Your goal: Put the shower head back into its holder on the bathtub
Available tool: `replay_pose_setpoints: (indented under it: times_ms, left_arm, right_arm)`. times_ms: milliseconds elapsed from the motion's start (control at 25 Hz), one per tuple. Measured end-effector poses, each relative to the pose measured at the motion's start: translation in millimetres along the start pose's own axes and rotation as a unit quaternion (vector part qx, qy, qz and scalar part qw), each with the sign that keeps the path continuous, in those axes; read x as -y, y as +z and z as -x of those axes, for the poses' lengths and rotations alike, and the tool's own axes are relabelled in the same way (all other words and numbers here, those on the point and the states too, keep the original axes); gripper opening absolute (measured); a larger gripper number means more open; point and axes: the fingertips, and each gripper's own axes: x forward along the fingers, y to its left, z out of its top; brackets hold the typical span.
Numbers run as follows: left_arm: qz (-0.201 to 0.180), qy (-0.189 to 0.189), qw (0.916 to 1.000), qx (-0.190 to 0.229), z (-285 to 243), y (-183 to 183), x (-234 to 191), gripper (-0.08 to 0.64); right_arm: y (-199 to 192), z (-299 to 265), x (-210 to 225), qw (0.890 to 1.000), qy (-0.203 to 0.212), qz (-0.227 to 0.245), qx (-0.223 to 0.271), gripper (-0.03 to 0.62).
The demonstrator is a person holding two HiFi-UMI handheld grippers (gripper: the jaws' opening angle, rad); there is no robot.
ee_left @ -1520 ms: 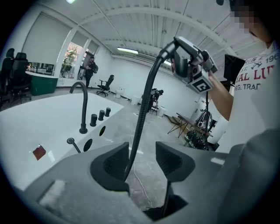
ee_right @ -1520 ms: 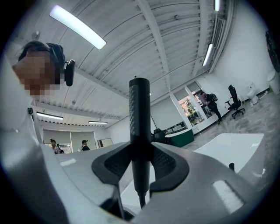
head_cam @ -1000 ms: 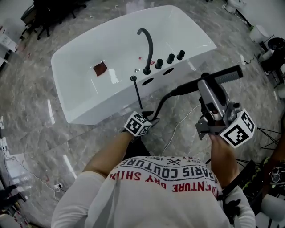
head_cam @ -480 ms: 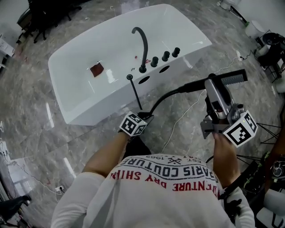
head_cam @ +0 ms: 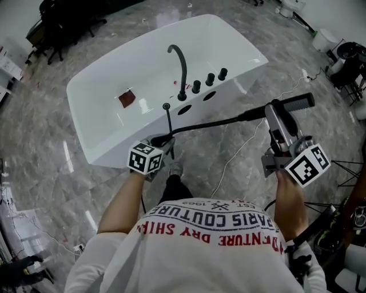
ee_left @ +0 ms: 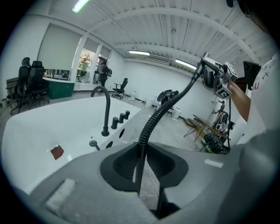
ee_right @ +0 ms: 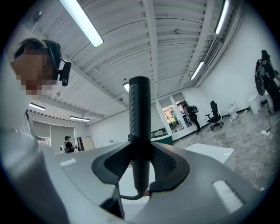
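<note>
The white bathtub (head_cam: 103, 154) lies ahead, with a black arched faucet (head_cam: 182, 63) and three knobs (head_cam: 209, 79) on its near rim. Beside them sits a small black fitting (head_cam: 166, 106) from which the black hose (head_cam: 211, 122) comes. My left gripper (head_cam: 163, 140) has just been closing and is shut on the hose (ee_left: 153, 122), which runs between its pads (ee_left: 131, 168). At the right, my right gripper (head_cam: 275, 111) is shut on the black shower head (head_cam: 297, 102), held about level. In the right gripper view its handle (ee_right: 139, 122) stands clamped between the pads.
A red-brown patch (head_cam: 127, 98) lies on the tub's floor. A thin white cable (head_cam: 231, 160) trails over the marble floor by the tub. Office chairs (head_cam: 63, 17) stand at the far left, and stands and gear (head_cam: 343, 63) crowd the right edge.
My left gripper closed on the hose, then rose and swung left toward the tub's near wall, pulling the hose straighter. My right gripper with the shower head shifted slightly.
</note>
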Motion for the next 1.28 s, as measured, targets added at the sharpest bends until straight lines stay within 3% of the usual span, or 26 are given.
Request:
replay_pose_setpoints:
  times_ms: [160,320,560,960,1280]
  left_arm:
    - [-0.009,0.029,0.9989,0.037,22,49,-17,0.064]
    - [-0.042,0.059,0.9955,0.062,38,100,-29,0.064]
    - [-0.068,0.062,0.9917,0.089,53,172,-38,0.064]
    - [-0.08,0.068,0.9861,0.129,66,247,-81,0.063]
    - [-0.11,0.09,0.975,0.17,87,300,-109,0.063]
  right_arm:
    - [-6,-3,5,1.0,-0.004,0.003,-0.008,0.135]
    - [-9,-14,4,1.0,0.002,0.009,-0.018,0.136]
    - [-6,-35,2,0.999,0.026,0.007,-0.027,0.135]
    - [-7,-85,7,0.999,0.03,0.01,-0.031,0.135]
    - [2,-108,9,1.0,0.026,0.006,-0.01,0.135]
